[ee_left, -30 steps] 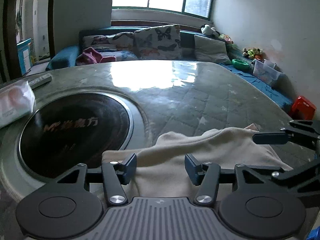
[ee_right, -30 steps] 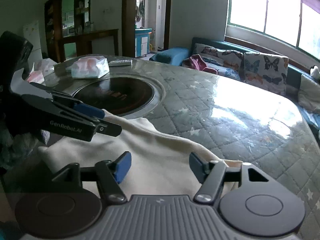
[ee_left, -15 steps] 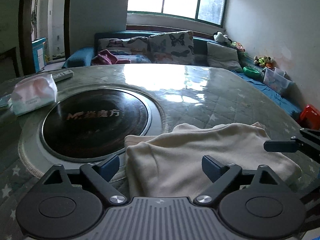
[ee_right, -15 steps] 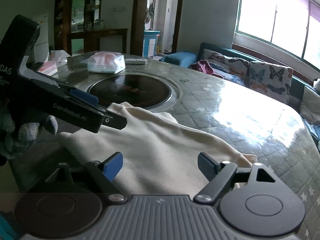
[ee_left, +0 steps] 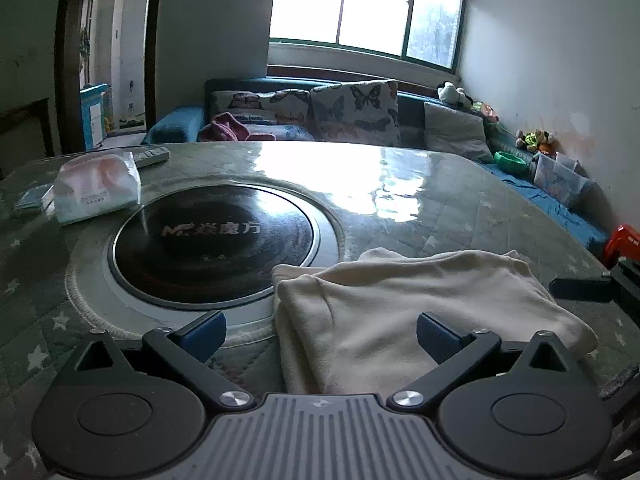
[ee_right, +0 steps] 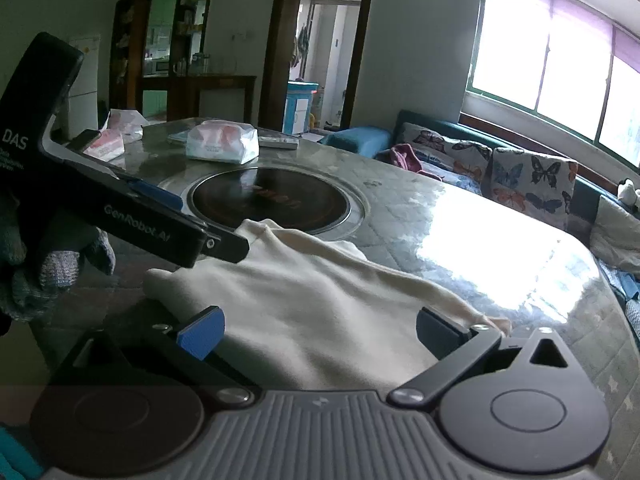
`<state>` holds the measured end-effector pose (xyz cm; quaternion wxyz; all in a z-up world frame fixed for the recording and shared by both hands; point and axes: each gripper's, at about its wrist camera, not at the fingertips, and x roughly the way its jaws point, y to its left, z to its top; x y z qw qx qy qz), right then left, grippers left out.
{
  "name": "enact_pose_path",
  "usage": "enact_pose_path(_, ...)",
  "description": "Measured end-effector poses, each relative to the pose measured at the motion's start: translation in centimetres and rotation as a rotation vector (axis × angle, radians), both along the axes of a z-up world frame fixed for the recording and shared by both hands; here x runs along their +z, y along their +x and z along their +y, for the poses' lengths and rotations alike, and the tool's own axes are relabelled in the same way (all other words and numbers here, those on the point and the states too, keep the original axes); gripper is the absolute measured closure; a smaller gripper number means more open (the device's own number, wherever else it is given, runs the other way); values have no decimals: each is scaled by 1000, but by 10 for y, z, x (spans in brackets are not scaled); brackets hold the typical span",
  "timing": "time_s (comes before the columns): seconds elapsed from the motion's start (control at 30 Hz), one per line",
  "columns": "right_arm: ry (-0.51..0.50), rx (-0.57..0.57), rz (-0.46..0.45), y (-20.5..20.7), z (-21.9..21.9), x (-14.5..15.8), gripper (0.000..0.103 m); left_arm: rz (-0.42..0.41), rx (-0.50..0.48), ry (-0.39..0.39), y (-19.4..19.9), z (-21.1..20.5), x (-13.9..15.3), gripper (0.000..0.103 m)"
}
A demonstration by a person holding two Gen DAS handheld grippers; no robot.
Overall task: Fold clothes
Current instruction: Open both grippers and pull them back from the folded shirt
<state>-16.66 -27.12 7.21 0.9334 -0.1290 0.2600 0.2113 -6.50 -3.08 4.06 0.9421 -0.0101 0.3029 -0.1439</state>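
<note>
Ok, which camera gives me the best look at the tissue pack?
Left wrist view: the tissue pack sits large and unobstructed beside the black round cooktop, printing visible. The right wrist view shows it smaller and farther off, past the cooktop, though still unblocked.

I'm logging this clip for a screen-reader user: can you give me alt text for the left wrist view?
A folded cream garment lies on a quilted table, with the open left gripper poised just above its near edge, holding nothing. A round black cooktop sits to its left, a tissue pack beyond that, and the right gripper shows at the right edge.
</note>
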Motion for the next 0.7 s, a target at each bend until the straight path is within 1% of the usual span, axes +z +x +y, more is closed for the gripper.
enact_pose_path(0.2, 25, 13, 0, -6, 2, -1, 0, -51, 28, 1, -12, 9, 2, 0)
enact_pose_path(0.7, 87, 25, 21, -17, 2, -6, 0, -24, 48, 16, -31, 9, -8, 0)
